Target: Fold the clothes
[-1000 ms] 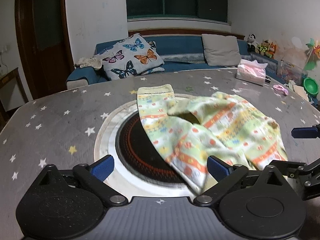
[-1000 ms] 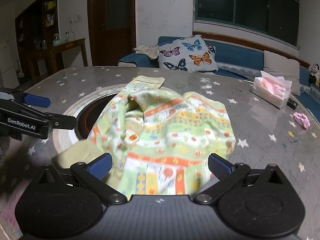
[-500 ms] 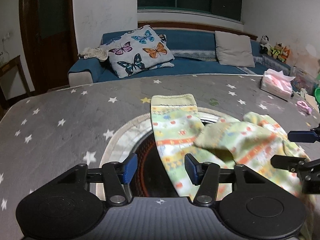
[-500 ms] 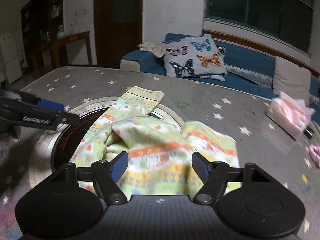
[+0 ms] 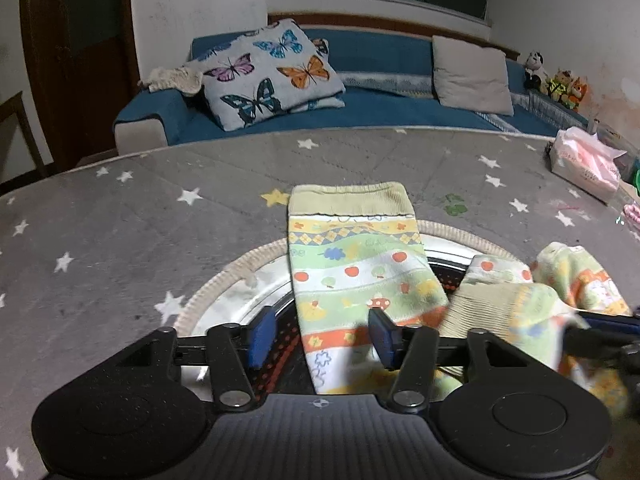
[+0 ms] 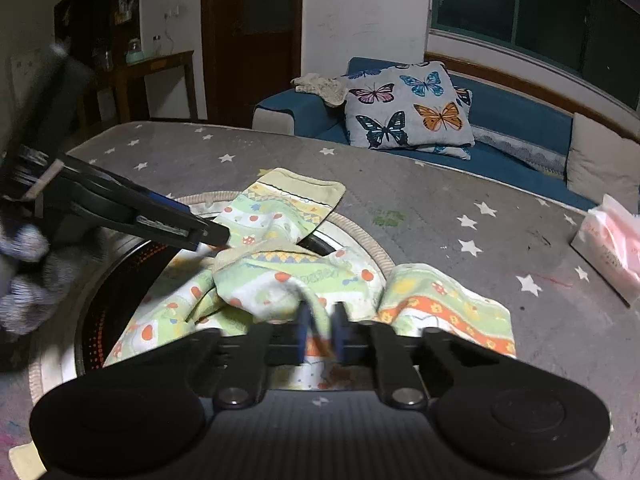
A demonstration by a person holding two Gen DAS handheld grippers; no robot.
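A small pair of green and yellow patterned child's trousers (image 5: pixel 352 276) lies over the round hob ring on the star-print table. One leg lies flat with its ribbed cuff (image 5: pixel 348 200) pointing away. My left gripper (image 5: pixel 322 338) is partly open, its jaws on either side of that leg. My right gripper (image 6: pixel 320 332) is shut on a raised fold of the trousers (image 6: pixel 288 276). The left gripper's fingers (image 6: pixel 176 228) show in the right wrist view, touching the cloth. The other leg (image 6: pixel 448 304) lies bunched to the right.
A round hob with a ribbed rim (image 5: pixel 224 280) is set in the grey star tablecloth (image 5: pixel 120 232). A pink tissue pack (image 5: pixel 584 164) stands at the far right. A blue sofa with a butterfly cushion (image 5: pixel 268 72) is behind the table.
Both grippers moved forward over the trousers. The right gripper closed from wide open onto a fold of cloth and lifted it. The left gripper's jaws narrowed around the flat leg.
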